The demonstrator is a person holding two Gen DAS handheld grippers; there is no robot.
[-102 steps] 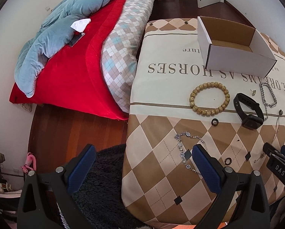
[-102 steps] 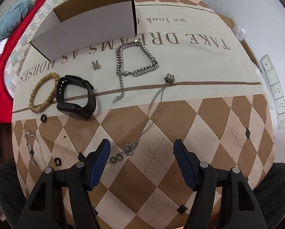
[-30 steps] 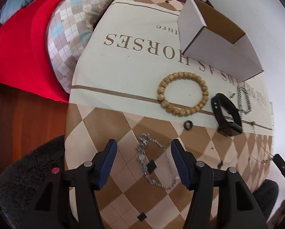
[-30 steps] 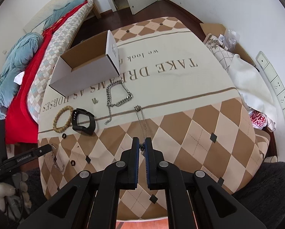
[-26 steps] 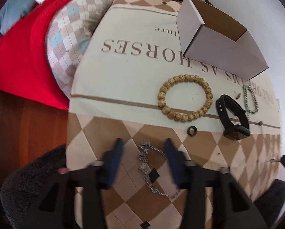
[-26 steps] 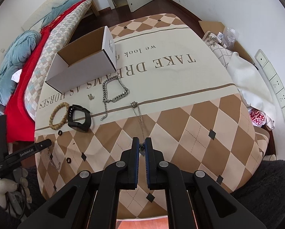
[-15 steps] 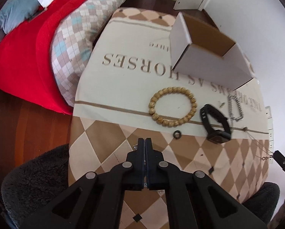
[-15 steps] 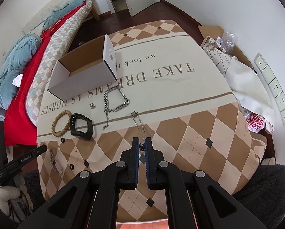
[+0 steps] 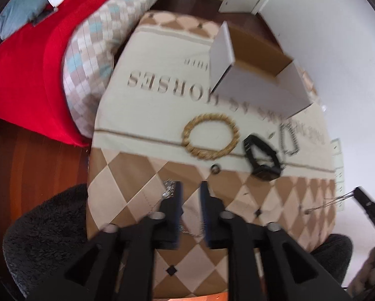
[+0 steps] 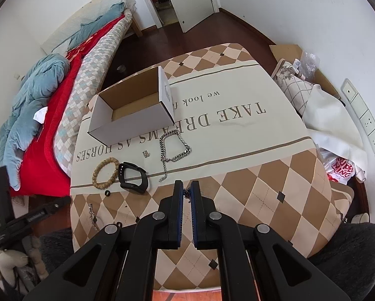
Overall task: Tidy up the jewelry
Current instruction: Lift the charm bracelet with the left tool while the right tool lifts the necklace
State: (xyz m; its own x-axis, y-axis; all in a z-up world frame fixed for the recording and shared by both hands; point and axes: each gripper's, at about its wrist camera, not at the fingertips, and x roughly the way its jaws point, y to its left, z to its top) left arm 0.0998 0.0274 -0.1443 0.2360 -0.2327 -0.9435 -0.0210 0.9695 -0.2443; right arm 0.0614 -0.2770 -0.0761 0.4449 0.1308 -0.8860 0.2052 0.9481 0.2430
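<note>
My right gripper (image 10: pixel 186 190) is shut on the thin pendant necklace (image 9: pixel 338 200) and holds it above the table; the chain hangs from its tip in the left wrist view. My left gripper (image 9: pixel 190 192) has a narrow gap between its jaws, low over the crystal bracelet (image 9: pixel 169 188), which lies on the cloth (image 10: pixel 90 210). On the table lie a wooden bead bracelet (image 10: pixel 105 173), a black smart band (image 10: pixel 133 176), a silver curb chain (image 10: pixel 175 148), a small ring (image 9: pixel 215 168) and a clip (image 10: pixel 145 153). The open cardboard box (image 10: pixel 132 105) stands behind them.
The tablecloth (image 10: pixel 237 130) covers a low table. A bed with a red blanket (image 9: pixel 32 75) runs along its left. Dark shaggy stools (image 9: pixel 44 230) stand at the near edge. Bags and cloth (image 10: pixel 322 110) pile up on the right by wall sockets.
My left gripper shut over the crystal bracelet half a second ago and now shows a small gap; its view has swung and blurred. My right gripper has risen with the necklace.
</note>
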